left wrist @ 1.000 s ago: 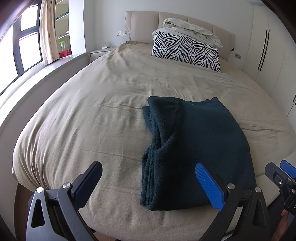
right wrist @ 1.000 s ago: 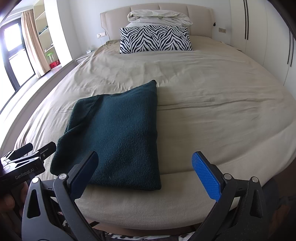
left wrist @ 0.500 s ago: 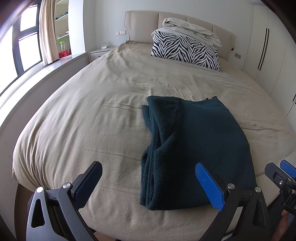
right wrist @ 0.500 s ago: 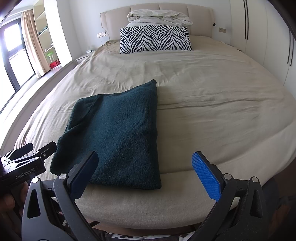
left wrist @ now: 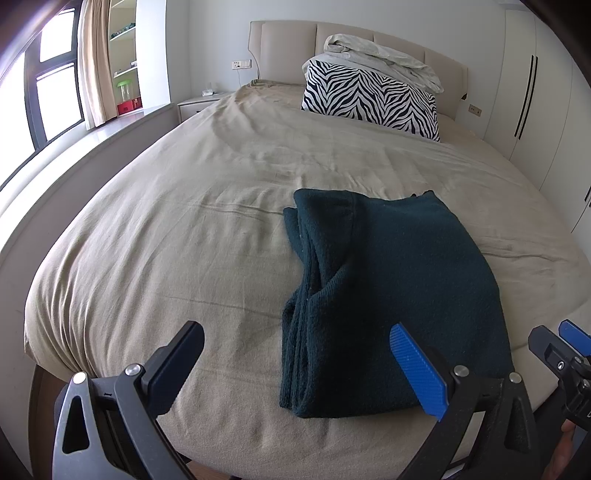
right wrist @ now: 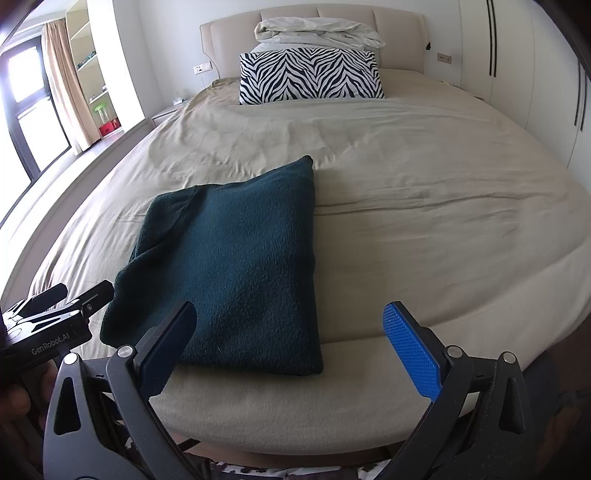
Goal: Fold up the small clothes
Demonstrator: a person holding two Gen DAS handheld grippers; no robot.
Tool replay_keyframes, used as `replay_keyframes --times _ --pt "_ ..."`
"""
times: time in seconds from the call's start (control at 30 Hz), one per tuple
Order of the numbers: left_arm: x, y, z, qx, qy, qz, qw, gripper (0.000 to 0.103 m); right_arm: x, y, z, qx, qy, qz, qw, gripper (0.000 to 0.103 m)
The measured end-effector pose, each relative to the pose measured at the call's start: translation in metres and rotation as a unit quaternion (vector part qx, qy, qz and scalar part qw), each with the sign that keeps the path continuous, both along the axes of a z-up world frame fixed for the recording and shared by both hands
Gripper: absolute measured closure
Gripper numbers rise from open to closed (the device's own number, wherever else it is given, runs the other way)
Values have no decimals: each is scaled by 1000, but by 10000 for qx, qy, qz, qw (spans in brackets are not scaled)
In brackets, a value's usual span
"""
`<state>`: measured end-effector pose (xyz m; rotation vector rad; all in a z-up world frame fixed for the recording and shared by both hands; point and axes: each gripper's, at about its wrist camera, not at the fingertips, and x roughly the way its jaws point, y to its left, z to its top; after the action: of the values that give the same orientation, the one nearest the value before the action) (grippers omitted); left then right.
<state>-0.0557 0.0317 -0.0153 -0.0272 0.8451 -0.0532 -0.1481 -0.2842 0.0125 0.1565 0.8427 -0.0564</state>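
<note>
A dark teal knitted garment lies folded into a rectangle near the foot edge of the bed; its layered fold edges face left. The same garment shows in the right wrist view. My left gripper hovers open just before the bed's edge, its blue finger over the garment's near left part. My right gripper is open too, held off the bed's foot with the garment's near right corner between its fingers' lines. Each gripper shows at the edge of the other's view: the right gripper, the left gripper. Neither touches the cloth.
A zebra-print pillow with a crumpled pale duvet on top leans against the headboard. Beige sheet covers the bed. A nightstand and window ledge run along the left; white wardrobes stand on the right.
</note>
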Motion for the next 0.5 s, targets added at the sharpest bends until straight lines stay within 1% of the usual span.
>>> replay_keyframes --times 0.5 --pt "-1 -1 -2 33 -34 11 10000 0 -5 -2 -1 44 36 40 10000 0"
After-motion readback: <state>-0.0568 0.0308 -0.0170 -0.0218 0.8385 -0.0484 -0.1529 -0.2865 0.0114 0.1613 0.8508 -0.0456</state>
